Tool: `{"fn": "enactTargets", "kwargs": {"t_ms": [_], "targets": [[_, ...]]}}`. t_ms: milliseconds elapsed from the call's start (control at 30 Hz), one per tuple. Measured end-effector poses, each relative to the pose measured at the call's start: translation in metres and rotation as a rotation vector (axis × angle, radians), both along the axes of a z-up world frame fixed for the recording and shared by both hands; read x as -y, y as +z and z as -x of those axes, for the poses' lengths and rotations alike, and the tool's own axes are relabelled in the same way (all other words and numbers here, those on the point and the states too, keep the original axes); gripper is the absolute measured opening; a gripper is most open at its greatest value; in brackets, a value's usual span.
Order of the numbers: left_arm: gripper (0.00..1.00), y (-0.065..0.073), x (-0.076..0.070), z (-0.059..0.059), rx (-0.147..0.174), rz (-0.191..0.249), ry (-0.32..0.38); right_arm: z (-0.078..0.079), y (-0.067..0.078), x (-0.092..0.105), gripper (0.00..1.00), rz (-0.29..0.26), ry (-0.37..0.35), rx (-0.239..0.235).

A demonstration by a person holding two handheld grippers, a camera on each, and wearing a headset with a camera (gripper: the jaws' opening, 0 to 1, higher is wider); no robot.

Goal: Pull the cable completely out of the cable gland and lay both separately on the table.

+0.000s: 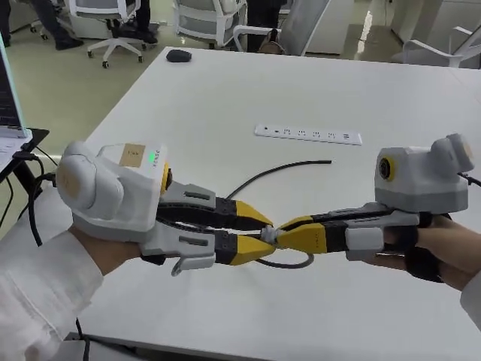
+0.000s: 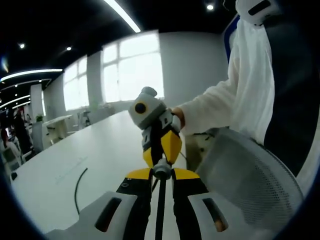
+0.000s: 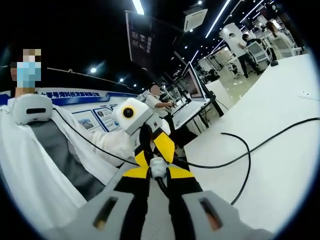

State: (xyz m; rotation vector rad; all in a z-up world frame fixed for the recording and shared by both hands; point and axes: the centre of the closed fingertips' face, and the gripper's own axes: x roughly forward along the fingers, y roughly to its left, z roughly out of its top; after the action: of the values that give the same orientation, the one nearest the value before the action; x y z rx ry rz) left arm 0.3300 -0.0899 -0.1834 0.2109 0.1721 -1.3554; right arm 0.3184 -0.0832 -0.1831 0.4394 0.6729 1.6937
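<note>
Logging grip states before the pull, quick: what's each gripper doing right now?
Left gripper: closed on the small grey cable gland on the black cable.
Right gripper: closed on the same gland from the opposite side.

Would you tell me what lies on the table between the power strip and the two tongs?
In the head view, the black cable curves across the white table between the power strip and the left tongs and right tongs.

Table (image 1: 225,113) is looking like smooth matt white laminate. The left gripper (image 1: 263,229) and right gripper (image 1: 289,229) are wearing semi-gloss white plastic shells, with jaws showing shiny yellow plastic over matt black. Cable (image 1: 278,169) is reading as matt black rubber, cable gland (image 1: 272,235) as pale smooth plastic, and the sleeve (image 1: 37,286) as soft white cloth.
</note>
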Motion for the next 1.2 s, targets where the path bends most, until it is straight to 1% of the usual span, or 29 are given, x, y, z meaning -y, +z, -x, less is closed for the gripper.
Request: {"fn": "enactTargets", "kwargs": {"t_ms": [33, 100, 133, 200, 233, 267, 300, 333, 400, 433, 467, 500, 533, 600, 633, 667, 700, 733, 767, 833, 867, 900, 933, 967, 1133, 1200], "targets": [[0.15, 0.001, -0.001, -0.001, -0.001, 0.008, 0.008, -0.001, 0.000, -0.001, 0.12, -0.002, -0.003, 0.005], [0.15, 0.001, -0.002, -0.002, -0.011, 0.020, 0.013, -0.002, 0.002, -0.002, 0.11, 0.004, -0.017, -0.007], [0.15, 0.001, -0.002, -0.002, -0.015, 0.020, 0.018, -0.002, 0.002, -0.002, 0.11, 0.012, -0.022, -0.006], [0.15, -0.001, -0.002, -0.001, -0.027, 0.011, 0.017, -0.001, 0.000, -0.003, 0.11, 0.038, -0.020, 0.011], [0.15, -0.002, -0.002, 0.000, -0.035, 0.008, 0.015, 0.000, -0.001, -0.003, 0.11, 0.046, -0.017, 0.016], [0.15, -0.003, -0.001, 0.001, -0.049, 0.007, 0.014, 0.001, -0.002, -0.003, 0.10, 0.054, -0.018, 0.013], [0.15, -0.003, -0.001, 0.001, -0.050, 0.007, 0.015, 0.001, -0.002, -0.003, 0.10, 0.056, -0.018, 0.011], [0.15, -0.003, -0.001, 0.001, -0.062, 0.010, 0.015, 0.002, -0.002, -0.002, 0.10, 0.061, -0.023, 0.013], [0.15, -0.003, 0.000, 0.000, -0.082, 0.016, 0.022, 0.001, -0.002, -0.002, 0.10, 0.068, -0.039, 0.034], [0.15, -0.003, 0.000, -0.001, -0.102, 0.024, 0.026, 0.000, -0.002, -0.002, 0.10, 0.070, -0.042, 0.047], [0.15, -0.002, 0.000, -0.001, -0.106, 0.028, 0.026, -0.002, -0.001, -0.001, 0.09, 0.071, -0.052, 0.078], [0.15, -0.002, 0.001, -0.001, -0.153, 0.044, 0.043, -0.002, 0.000, -0.001, 0.09, 0.071, -0.052, 0.088], [0.15, 0.000, 0.001, -0.002, -0.148, 0.049, 0.033, -0.001, 0.002, 0.000, 0.09, 0.070, -0.051, 0.088], [0.14, 0.003, 0.002, -0.001, -0.166, 0.067, 0.031, -0.001, 0.004, 0.000, 0.09, 0.063, -0.049, 0.077], [0.14, 0.004, 0.002, -0.001, -0.189, 0.081, 0.036, -0.001, 0.005, 0.000, 0.09, 0.060, -0.050, 0.076], [0.14, 0.005, 0.003, -0.001, -0.244, 0.102, 0.037, -0.001, 0.006, 0.000, 0.09, 0.056, -0.052, 0.087], [0.14, 0.005, 0.003, -0.001, -0.281, 0.119, 0.029, -0.001, 0.006, 0.000, 0.09, 0.055, -0.048, 0.094], [0.14, 0.004, 0.002, -0.004, -0.269, 0.115, 0.034, -0.002, 0.006, 0.000, 0.09, 0.057, -0.050, 0.098], [0.14, 0.003, 0.002, -0.004, -0.287, 0.117, 0.035, -0.002, 0.005, 0.000, 0.09, 0.060, -0.051, 0.108], [0.14, 0.003, 0.002, -0.003, -0.305, 0.119, 0.033, -0.002, 0.005, -0.001, 0.09, 0.059, -0.050, 0.120], [0.14, 0.004, 0.002, -0.002, -0.329, 0.130, 0.028, -0.002, 0.006, -0.001, 0.09, 0.054, -0.048, 0.132], [0.14, 0.004, 0.003, -0.002, -0.337, 0.134, 0.029, -0.002, 0.006, -0.001, 0.09, 0.052, -0.048, 0.137], [0.14, 0.006, 0.002, -0.001, -0.356, 0.142, 0.019, -0.001, 0.008, -0.002, 0.09, 0.046, -0.044, 0.151], [0.14, 0.006, 0.002, -0.001, -0.353, 0.144, 0.020, -0.001, 0.009, -0.002, 0.09, 0.046, -0.042, 0.155], [0.14, 0.006, 0.001, 0.002, -0.391, 0.135, 0.013, 0.000, 0.008, -0.003, 0.09, 0.064, -0.029, 0.200], [0.14, 0.005, 0.001, 0.003, -0.405, 0.128, 0.010, 0.002, 0.007, -0.003, 0.09, 0.078, -0.017, 0.230]]}}
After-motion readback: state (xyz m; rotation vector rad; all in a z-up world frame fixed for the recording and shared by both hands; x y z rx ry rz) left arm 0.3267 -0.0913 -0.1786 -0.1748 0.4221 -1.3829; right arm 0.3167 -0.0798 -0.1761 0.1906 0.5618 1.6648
